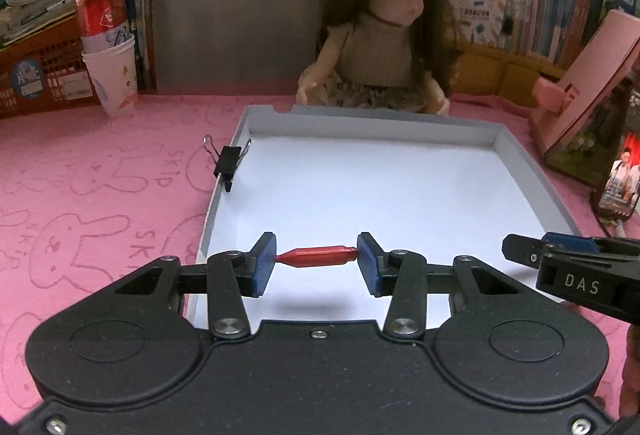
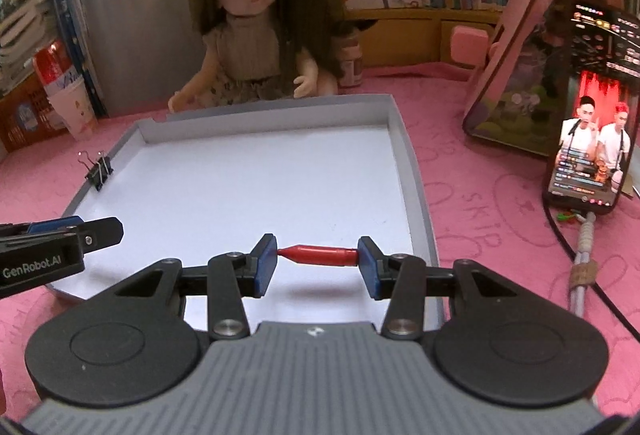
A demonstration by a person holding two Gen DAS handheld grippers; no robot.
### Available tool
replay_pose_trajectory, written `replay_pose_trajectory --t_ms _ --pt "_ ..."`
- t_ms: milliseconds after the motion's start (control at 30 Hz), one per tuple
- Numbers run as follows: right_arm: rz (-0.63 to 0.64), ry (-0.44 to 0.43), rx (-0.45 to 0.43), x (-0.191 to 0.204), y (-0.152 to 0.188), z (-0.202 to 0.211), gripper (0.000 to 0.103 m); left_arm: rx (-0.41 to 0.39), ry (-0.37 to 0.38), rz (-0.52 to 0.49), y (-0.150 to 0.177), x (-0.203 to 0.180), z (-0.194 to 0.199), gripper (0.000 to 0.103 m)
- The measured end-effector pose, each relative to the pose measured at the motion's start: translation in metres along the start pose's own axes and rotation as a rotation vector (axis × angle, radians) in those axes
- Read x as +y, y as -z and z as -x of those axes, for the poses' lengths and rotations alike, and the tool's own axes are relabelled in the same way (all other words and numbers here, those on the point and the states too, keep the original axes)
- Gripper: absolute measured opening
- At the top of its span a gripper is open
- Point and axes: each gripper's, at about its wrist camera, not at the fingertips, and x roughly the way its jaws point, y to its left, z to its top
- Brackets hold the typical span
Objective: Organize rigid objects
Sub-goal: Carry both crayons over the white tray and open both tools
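Each gripper holds a small red bullet-shaped piece endwise between its blue pads, above a shallow grey-rimmed white tray (image 1: 224,175). My left gripper (image 1: 316,259) is shut on one red piece (image 1: 318,256) over the tray's near left part. My right gripper (image 2: 317,256) is shut on another red piece (image 2: 320,254) over the tray's (image 2: 416,187) near right part. Each gripper's tip shows in the other's view: the right one (image 1: 560,255), the left one (image 2: 72,235). A black binder clip (image 1: 228,163) is clamped on the tray's left rim; it also shows in the right wrist view (image 2: 98,173).
A doll (image 1: 384,35) sits behind the tray on the pink bunny-print cloth (image 1: 80,215). A paper cup with a red can (image 1: 108,47) stands far left. A pink stand (image 1: 588,75) and a lit phone (image 2: 592,131) with its cable stand at the right. Bookshelves fill the back.
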Motion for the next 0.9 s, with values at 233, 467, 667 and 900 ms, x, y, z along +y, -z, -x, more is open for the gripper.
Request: replay_pose_trajectory --t_ms 233,467,667,900 --pt "0.010 0.006 0.037 0.001 -0.001 -0.011 0.049 0.029 -0.013 -0.014 0.004 -0.003 -0.012 0.042" --pt "0.018 0.019 0.055 0.001 -0.001 -0.017 0.049 0.046 -0.026 -0.033 0.010 -0.005 -0.020 0.042" --pt "0.031 0.024 0.055 0.001 0.000 -0.017 0.052 0.037 -0.035 -0.058 0.012 -0.009 -0.021 0.042" --pt "0.016 0.009 0.024 0.000 0.000 -0.008 0.072 0.015 -0.001 -0.063 0.010 -0.009 -0.012 0.059"
